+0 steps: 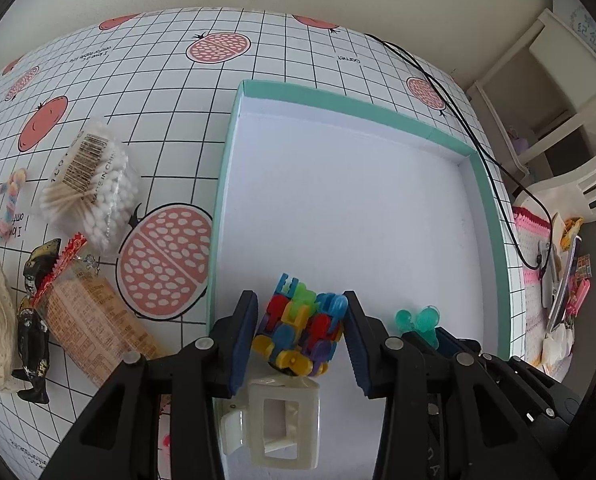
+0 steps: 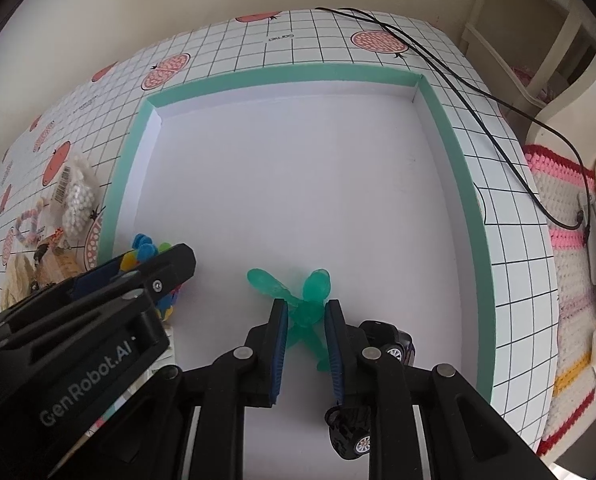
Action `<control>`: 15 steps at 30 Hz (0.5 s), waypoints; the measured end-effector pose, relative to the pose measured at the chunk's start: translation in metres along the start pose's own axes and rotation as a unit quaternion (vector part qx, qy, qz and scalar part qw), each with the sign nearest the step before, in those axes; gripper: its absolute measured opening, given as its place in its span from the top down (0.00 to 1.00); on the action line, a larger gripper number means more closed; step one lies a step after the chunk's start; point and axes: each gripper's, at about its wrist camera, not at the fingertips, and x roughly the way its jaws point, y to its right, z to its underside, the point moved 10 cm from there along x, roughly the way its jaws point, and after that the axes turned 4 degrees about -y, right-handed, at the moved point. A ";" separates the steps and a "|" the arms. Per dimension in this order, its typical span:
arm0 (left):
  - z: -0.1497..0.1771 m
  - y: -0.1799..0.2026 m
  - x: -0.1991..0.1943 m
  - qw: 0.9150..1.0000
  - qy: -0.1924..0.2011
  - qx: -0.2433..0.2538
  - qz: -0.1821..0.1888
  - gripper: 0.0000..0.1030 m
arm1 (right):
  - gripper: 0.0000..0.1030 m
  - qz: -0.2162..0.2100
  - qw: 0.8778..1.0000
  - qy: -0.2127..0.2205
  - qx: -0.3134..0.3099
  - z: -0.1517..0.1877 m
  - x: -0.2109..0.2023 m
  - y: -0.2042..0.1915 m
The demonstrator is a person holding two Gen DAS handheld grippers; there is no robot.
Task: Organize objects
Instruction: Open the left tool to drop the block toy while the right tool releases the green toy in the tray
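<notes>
- I see a desk [image 1: 298, 60] with a white cloth on it that has black squares and pink fruit pictures.
- A big box lid [image 1: 494, 216] with a mint green rim lies on the desk, and its inside is white.
- My left gripper [image 1: 300, 334] is low over the near part of the box lid. Its jaws are wide apart, one on each side of a colorful block toy [image 1: 300, 332]. There is a small gap on both sides, so the jaws hold nothing.
- My right gripper [image 2: 305, 336] is in the box lid too, just beside the left one. Its jaws are nearly closed around a green see-through toy [image 2: 308, 314]. I cannot tell if they really pinch it.
- A white hair claw clip [image 1: 277, 420] lies in the box lid, right under the left gripper.
- A little black toy car [image 2: 390, 346] sits in the box lid, partly hidden under my right gripper.
- Left of the box lid, on the desk, lie a bag of cotton swabs [image 1: 91, 188], a snack packet [image 1: 93, 320], a dark toy figure [image 1: 33, 320] and a pastel rope ring [image 1: 1, 204].
- A black cable [image 1: 474, 136] runs over the far right of the desk.
</notes>
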 end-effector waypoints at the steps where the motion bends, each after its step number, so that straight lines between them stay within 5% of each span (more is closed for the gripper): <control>1: 0.001 0.001 -0.002 1.000 0.001 0.002 -0.001 0.58 | 0.78 -0.001 1.000 0.001 -0.002 0.000 0.000 0.000; 15: 0.000 0.015 -0.056 0.999 0.034 0.033 -0.005 0.57 | 0.74 -0.013 0.998 0.037 -0.050 -0.017 -0.037 -0.010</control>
